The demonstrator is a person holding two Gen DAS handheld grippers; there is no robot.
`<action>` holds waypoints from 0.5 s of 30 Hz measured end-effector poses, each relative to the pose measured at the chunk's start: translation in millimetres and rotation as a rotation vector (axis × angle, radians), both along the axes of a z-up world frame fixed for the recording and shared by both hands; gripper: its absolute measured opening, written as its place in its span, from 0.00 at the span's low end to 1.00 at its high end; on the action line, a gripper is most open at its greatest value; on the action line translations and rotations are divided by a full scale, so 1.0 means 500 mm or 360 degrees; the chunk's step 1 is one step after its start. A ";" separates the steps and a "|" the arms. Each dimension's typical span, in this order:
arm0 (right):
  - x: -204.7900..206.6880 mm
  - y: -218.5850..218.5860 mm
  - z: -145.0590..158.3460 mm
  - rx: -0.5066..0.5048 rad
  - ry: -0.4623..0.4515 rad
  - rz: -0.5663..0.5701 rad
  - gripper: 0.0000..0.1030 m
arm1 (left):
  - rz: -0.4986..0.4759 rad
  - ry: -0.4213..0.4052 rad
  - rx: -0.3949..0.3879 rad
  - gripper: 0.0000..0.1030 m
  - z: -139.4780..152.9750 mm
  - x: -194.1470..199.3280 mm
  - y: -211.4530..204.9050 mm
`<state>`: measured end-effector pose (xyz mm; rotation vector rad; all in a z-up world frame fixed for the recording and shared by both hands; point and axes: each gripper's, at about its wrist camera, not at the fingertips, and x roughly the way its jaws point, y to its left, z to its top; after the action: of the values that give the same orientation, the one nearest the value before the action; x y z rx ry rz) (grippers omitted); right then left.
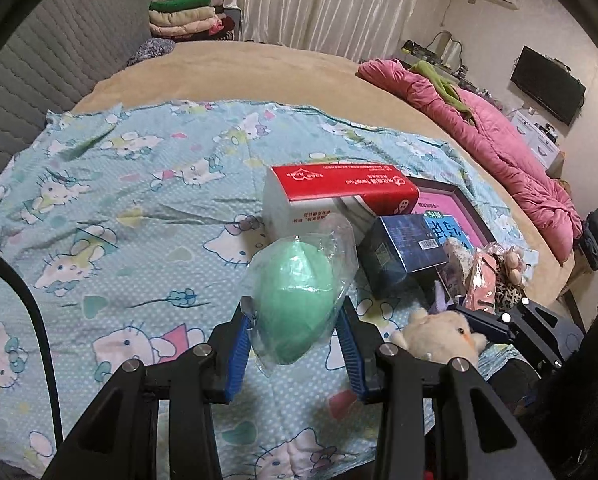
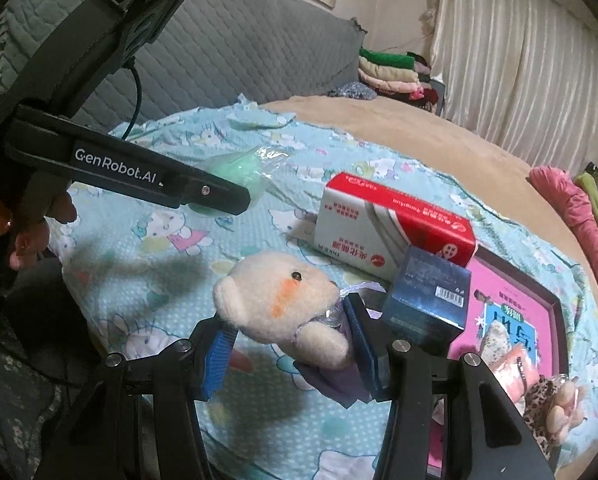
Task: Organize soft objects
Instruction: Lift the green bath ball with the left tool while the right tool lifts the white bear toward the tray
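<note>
The left gripper (image 1: 295,320) is pinching a green sponge (image 1: 293,300) in loose crinkly wrap, holding it above the sheet (image 1: 119,208) near the boxes (image 1: 339,196). The right gripper (image 2: 287,328) is squeezing a white plush bear (image 2: 275,296) around its body, near the blue box (image 2: 427,300). Both are probably light and squashy; the wrap may be slipping, so gripping mid-body is looking safest.

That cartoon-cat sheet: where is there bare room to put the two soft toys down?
The cartoon-cat sheet lies bare to the left of the red and white box, out to the grey quilted headboard. The right side is crowded: the dark blue box, the pink book and small plush toys sit packed together.
</note>
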<state>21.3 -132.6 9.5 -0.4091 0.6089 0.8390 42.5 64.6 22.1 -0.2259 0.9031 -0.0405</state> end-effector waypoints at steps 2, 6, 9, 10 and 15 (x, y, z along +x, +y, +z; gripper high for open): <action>-0.006 -0.005 0.009 0.0015 -0.0013 0.0001 0.53 | -0.0003 -0.0015 0.0012 0.40 0.011 -0.004 -0.003; -0.007 -0.019 0.025 0.0059 -0.0028 -0.0017 0.53 | -0.0003 -0.0047 0.0040 0.40 0.036 -0.007 -0.011; -0.003 -0.035 0.042 0.0113 -0.0041 -0.0057 0.53 | -0.0015 -0.0077 0.0061 0.40 0.056 -0.009 -0.022; -0.001 -0.039 0.046 0.0124 -0.0044 -0.0067 0.53 | -0.0021 -0.0085 0.0070 0.40 0.062 -0.009 -0.027; 0.003 -0.066 0.069 0.0168 -0.0093 -0.0146 0.53 | -0.0060 -0.0075 0.0093 0.40 0.077 -0.004 -0.052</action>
<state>23.1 -165.8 44.2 -0.3064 0.5226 0.7654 40.4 38.9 60.3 -0.1530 0.8602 -0.0543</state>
